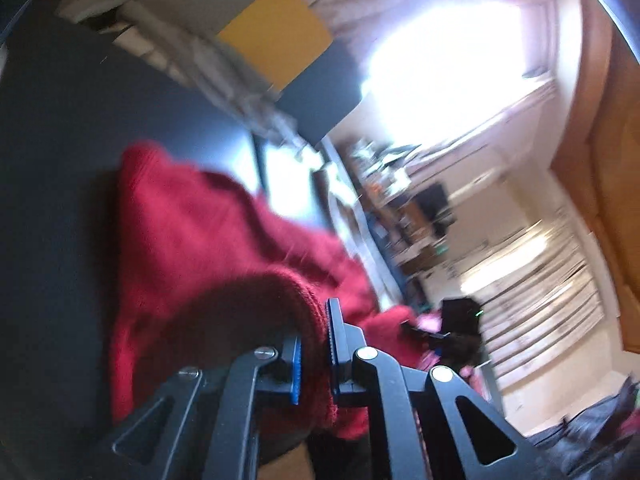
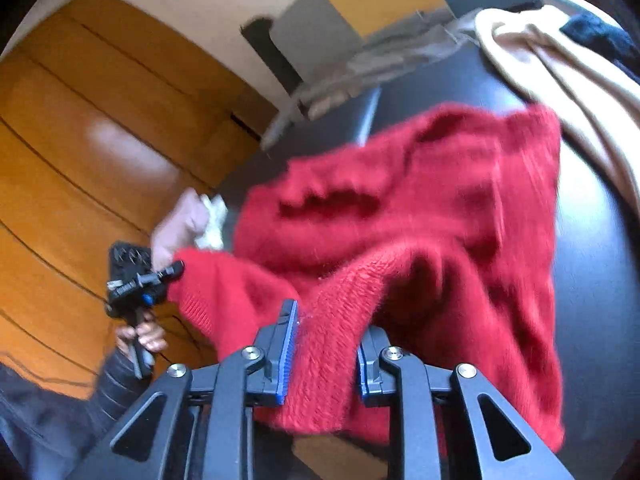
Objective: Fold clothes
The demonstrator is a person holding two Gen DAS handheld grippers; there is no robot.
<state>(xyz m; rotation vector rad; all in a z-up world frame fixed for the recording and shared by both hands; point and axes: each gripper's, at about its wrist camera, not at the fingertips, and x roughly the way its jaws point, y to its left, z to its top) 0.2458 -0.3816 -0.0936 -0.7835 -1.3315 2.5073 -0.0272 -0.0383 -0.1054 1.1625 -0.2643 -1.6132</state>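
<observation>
left tongs [image 1: 314, 346], right tongs [image 2: 326, 350]: each pinching red sweater [image 2: 420, 216] | dark table [image 2: 592, 280] | blurred, seemingly shelves [image 1: 408, 216]

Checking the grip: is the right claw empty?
No, the right claw is shut on the red sweater's knit edge.

The red knit sweater [image 2: 420, 216] is fuzzy and soft. It hangs bunched up above the dark desk [image 2: 600, 280], with its far part drooping down toward it. 2 spots on its near edge are pinched and lifted. The thick ribbed edge [image 1: 308, 320] folds over.
</observation>
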